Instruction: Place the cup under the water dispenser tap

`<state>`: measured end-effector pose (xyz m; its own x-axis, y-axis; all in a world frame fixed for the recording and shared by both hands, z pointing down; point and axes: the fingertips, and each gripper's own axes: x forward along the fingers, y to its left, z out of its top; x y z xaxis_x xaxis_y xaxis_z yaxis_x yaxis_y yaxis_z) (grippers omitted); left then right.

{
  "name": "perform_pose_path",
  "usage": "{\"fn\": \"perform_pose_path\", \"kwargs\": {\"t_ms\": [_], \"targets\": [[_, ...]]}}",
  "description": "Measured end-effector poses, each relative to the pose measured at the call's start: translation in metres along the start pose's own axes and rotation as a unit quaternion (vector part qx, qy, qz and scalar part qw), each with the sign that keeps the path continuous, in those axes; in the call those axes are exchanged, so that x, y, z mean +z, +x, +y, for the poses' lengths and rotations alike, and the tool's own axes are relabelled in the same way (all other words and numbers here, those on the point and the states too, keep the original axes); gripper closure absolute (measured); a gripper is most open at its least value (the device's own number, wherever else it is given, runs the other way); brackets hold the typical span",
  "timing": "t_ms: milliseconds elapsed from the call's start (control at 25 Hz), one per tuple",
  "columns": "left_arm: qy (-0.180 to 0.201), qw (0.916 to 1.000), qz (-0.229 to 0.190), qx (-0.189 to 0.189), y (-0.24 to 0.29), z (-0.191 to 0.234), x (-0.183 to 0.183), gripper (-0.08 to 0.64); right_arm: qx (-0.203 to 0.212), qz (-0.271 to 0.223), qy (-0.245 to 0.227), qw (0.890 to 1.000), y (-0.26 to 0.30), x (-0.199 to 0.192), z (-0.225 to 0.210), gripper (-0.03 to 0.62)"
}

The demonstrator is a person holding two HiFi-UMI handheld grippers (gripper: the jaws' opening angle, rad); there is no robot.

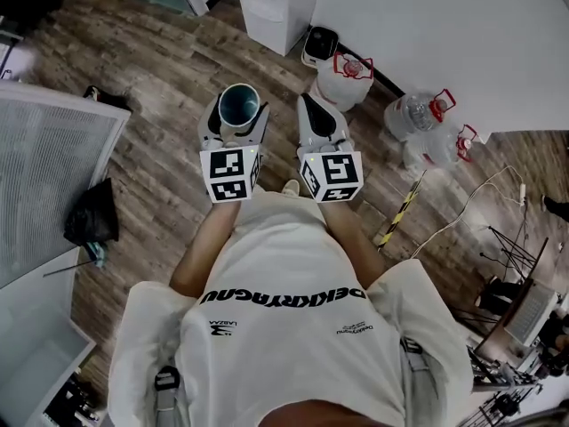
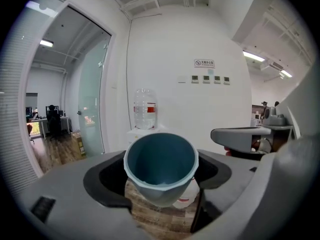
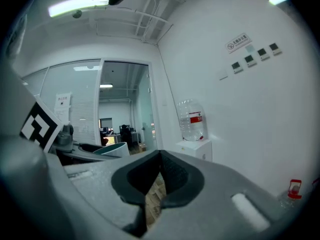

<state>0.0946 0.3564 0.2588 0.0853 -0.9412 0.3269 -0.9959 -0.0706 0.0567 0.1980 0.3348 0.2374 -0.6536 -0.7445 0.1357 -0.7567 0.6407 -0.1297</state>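
Observation:
A teal cup (image 1: 238,102) stands upright between the jaws of my left gripper (image 1: 238,114), which is shut on it. Seen from the left gripper view, the cup (image 2: 160,159) fills the gap of the left gripper (image 2: 162,176), mouth up and empty. The white water dispenser (image 1: 277,3) stands against the wall ahead, apart from the cup. It appears beyond the cup as a bottle-topped water dispenser (image 2: 145,119). My right gripper (image 1: 306,101) hangs beside the left one. The right gripper (image 3: 159,159) has its jaws together with nothing in them. Its tap is not visible.
Large water bottles (image 1: 418,114) lie on the wood floor right of the dispenser, one (image 1: 348,76) just ahead of the right gripper. A small white bin (image 1: 320,43) sits by the dispenser. A black bag (image 1: 91,214) and a white partition (image 1: 44,176) are at the left; a glass door (image 2: 92,104) stands left of the dispenser.

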Motion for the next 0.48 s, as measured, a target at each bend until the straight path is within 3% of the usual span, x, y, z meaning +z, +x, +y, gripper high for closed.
{"fn": "perform_pose_path", "kwargs": {"t_ms": [280,480], "targets": [[-0.004,0.9999,0.004,0.015,0.005,0.000,-0.008,0.189,-0.005,0.013,0.010,1.000,0.006,-0.013,-0.018,0.594],[-0.010,0.9997,0.018,0.014,0.035,0.018,-0.017,0.189,-0.004,0.020,0.009,1.000,0.039,-0.019,-0.027,0.594]]}}
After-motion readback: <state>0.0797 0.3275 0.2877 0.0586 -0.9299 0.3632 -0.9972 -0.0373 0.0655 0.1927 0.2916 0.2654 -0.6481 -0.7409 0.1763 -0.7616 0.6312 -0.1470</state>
